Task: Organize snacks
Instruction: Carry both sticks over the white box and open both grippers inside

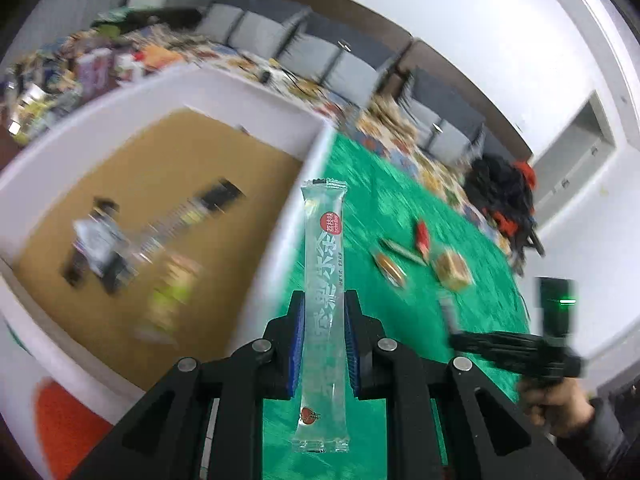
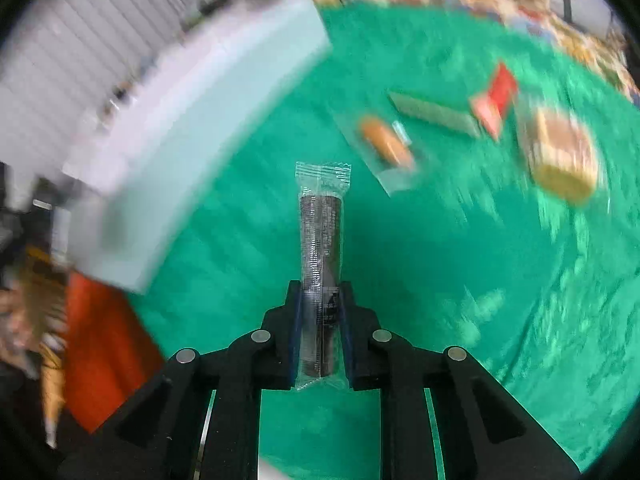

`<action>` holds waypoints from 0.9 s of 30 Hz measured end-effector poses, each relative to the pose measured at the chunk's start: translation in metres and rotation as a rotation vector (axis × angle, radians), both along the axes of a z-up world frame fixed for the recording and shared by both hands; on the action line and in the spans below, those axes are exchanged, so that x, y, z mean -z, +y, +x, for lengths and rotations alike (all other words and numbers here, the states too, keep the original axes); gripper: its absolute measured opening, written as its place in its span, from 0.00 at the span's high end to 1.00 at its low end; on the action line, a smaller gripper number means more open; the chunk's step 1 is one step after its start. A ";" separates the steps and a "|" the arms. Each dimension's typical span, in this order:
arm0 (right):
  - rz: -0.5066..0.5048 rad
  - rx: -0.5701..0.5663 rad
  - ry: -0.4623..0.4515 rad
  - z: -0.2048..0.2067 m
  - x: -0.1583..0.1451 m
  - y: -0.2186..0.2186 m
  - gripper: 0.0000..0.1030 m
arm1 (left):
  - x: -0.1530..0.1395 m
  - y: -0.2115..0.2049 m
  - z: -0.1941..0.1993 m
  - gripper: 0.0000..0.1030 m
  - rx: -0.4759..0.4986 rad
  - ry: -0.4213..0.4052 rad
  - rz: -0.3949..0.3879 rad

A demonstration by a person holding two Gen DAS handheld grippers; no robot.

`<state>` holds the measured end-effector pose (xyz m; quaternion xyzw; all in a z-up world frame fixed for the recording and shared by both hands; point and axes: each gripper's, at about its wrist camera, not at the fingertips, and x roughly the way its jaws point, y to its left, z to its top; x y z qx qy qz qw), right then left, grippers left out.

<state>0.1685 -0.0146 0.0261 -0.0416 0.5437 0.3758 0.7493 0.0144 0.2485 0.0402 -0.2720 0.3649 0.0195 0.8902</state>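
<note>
White box point(image 1: 224, 92) at left, over table's left edge, few packets on its tan floor. Left gripper point(image 1: 323, 344) clamped mid-length on clear jelly stick point(image 1: 323, 264), poised by box's right wall. Looks light, soft, slippery: grip middle. Right gripper point(image 2: 320, 332) clamped on dark wrapped bar point(image 2: 321, 240) above green cloth point(image 2: 440, 260); stiffer, crinkly film. Loose snacks point(image 2: 560, 156) near far right edge.

Green cloth point(image 1: 400, 208) covers the desk, blurred in both views. Far side: row of grey chairs point(image 1: 304, 52) against a white wall point(image 1: 500, 40). Black-and-red bundle point(image 1: 504, 200) sits at the cloth's far right edge. White blinds point(image 2: 80, 40) far left in right view.
</note>
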 end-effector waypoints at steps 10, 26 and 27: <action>0.341 -0.103 -0.042 -0.016 -0.117 0.157 0.83 | -0.003 0.117 0.005 0.83 -0.213 0.082 0.156; 0.065 0.219 -0.362 0.006 -0.030 0.007 0.30 | 0.015 0.083 -0.023 0.07 -0.258 0.066 0.245; 0.008 0.255 -0.374 0.007 -0.015 -0.018 0.30 | 0.012 0.072 -0.023 0.07 -0.236 0.050 0.235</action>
